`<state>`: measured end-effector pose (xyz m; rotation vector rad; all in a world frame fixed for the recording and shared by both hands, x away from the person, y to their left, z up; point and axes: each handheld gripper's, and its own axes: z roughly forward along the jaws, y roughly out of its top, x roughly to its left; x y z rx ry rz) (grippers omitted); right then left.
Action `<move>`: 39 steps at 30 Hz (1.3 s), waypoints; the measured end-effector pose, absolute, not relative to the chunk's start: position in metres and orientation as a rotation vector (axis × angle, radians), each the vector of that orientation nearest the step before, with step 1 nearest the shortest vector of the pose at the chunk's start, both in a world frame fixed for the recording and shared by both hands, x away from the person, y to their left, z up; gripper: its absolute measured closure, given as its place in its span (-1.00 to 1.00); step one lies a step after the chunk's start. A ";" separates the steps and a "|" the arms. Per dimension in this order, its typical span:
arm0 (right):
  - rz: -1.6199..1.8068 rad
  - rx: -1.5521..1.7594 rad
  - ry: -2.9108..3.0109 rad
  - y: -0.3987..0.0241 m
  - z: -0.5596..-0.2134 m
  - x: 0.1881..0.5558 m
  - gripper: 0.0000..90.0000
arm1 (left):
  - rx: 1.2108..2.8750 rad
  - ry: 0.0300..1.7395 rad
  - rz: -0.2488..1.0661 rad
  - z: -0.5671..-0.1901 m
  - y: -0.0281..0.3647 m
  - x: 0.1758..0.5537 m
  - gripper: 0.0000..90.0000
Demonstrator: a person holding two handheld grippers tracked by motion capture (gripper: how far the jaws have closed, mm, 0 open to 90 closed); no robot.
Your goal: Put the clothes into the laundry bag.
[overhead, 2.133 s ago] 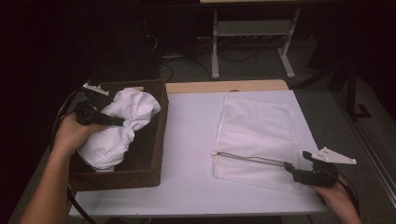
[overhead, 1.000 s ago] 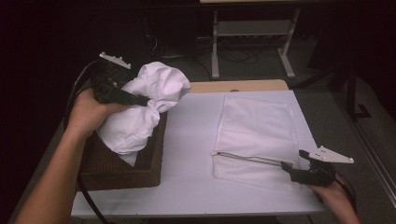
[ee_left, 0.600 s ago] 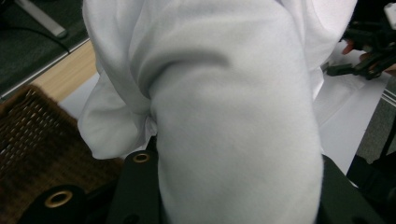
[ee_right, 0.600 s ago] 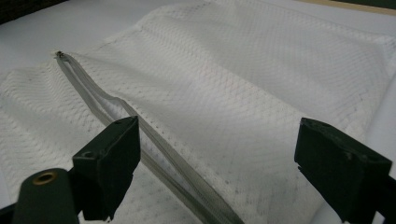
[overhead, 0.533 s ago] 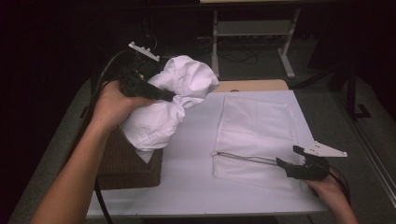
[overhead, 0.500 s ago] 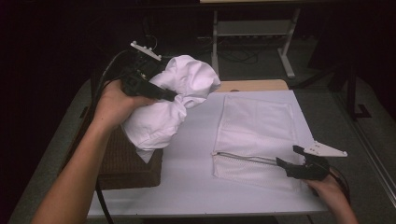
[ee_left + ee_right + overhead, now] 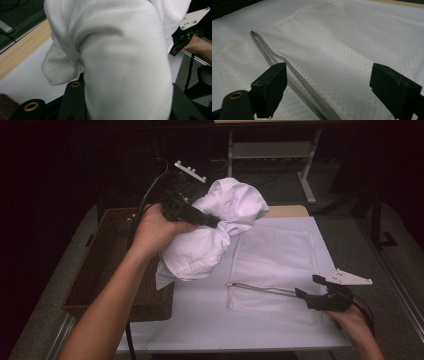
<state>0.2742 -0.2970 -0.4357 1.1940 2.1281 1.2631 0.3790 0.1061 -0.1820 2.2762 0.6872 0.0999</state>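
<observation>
A bulky white cloth bundle (image 7: 220,227) hangs in the air between the basket and the mesh bag. My left gripper (image 7: 212,221) is shut on its pinched middle. In the left gripper view the cloth (image 7: 120,62) hangs over the jaws and hides their tips. A white mesh bag (image 7: 280,255) lies flat on the table's right half, its zipper (image 7: 260,290) along the near edge. My right gripper (image 7: 307,289) rests low at the bag's near right corner. Its jaws stand open over the mesh (image 7: 342,42), with the zipper (image 7: 287,65) running by the left jaw.
A dark wicker basket (image 7: 100,265) sits at the table's left edge, under my left forearm. The white tabletop (image 7: 200,320) runs to a wooden strip (image 7: 287,211) at the far side. A metal stand (image 7: 270,150) is on the floor beyond.
My left hand lifted the cloth bundle out of the basket and carried it rightward toward the mesh bag. The right gripper stayed where it was, open.
</observation>
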 end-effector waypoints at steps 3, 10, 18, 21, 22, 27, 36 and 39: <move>1.251 1.179 2.150 -0.296 -0.434 0.274 -0.69 | 2.286 0.679 0.096 -0.185 0.095 0.378 0.30; 1.297 1.154 2.196 -0.295 -0.428 0.275 -0.70 | 2.277 0.644 0.058 -0.192 0.073 0.374 0.30; 1.336 1.127 2.228 -0.294 -0.424 0.275 -0.69 | 2.273 0.609 0.007 -0.201 0.055 0.367 0.30; 1.349 1.101 2.249 -0.293 -0.423 0.274 -0.66 | 2.276 0.594 0.015 -0.205 0.049 0.363 0.30; 1.349 1.093 2.256 -0.292 -0.423 0.274 -0.61 | 2.273 0.592 0.014 -0.208 0.049 0.362 0.30; 1.365 1.063 2.311 -0.289 -0.423 0.276 -0.38 | 2.283 0.598 0.013 -0.223 0.054 0.353 0.30; 1.394 1.000 2.384 -0.281 -0.422 0.277 -0.08 | 2.293 0.665 -0.001 -0.258 0.076 0.342 0.30; 1.400 0.976 2.413 -0.276 -0.423 0.280 0.00 | 2.285 0.684 -0.004 -0.271 0.083 0.338 0.30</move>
